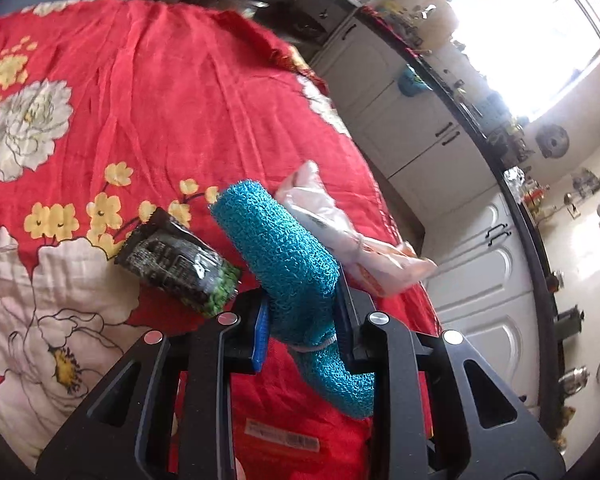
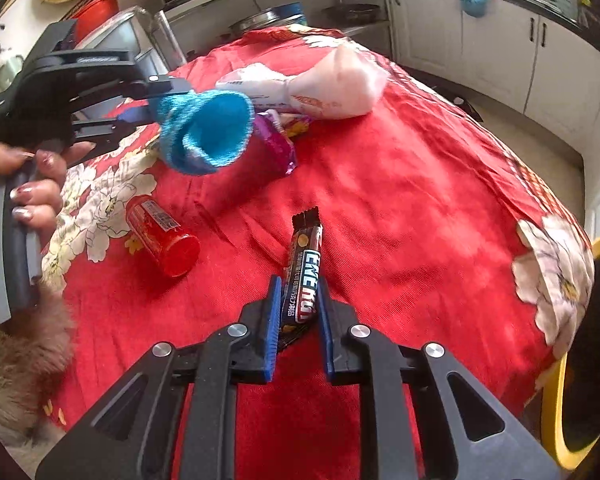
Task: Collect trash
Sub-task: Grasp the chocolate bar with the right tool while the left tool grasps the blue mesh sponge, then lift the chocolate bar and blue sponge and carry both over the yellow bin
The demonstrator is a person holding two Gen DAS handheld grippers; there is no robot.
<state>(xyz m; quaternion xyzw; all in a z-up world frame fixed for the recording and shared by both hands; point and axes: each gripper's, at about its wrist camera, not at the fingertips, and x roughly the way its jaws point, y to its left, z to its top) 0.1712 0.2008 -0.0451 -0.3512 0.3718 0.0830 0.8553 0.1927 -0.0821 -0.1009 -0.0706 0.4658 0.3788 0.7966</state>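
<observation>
The right gripper (image 2: pixel 298 312) points steeply down at the red floral cloth (image 2: pixel 400 200) covering the table. Its 2 blue-padded jaws are closed on a dark snack bar wrapper (image 2: pixel 305 268), which stands up between them with its crimped end pointing away from the camera.

The right wrist view alone shows the left hand (image 2: pixel 28 188), wrapped around the grey handle at the left edge with a fur cuff (image 2: pixel 16 360) below it. The left gripper (image 2: pixel 156 100) reaches in from the left, angled downward. This view also shows a red can (image 2: pixel 162 236) lying on its side on the cloth, a purple wrapper (image 2: pixel 278 144) farther back, and a pale pink plastic bag (image 2: pixel 320 88) beyond that.

The left wrist view alone shows a black and green packet (image 1: pixel 176 268) lying on the cloth just left of the jaws, and white kitchen cabinets (image 1: pixel 440 152) at the far right.

The left gripper (image 1: pixel 302 320) is clamped on a rolled teal mesh cloth (image 1: pixel 280 248), pads pressing both sides. The roll is clear of the table. The pink bag (image 1: pixel 340 232) lies just behind it.
</observation>
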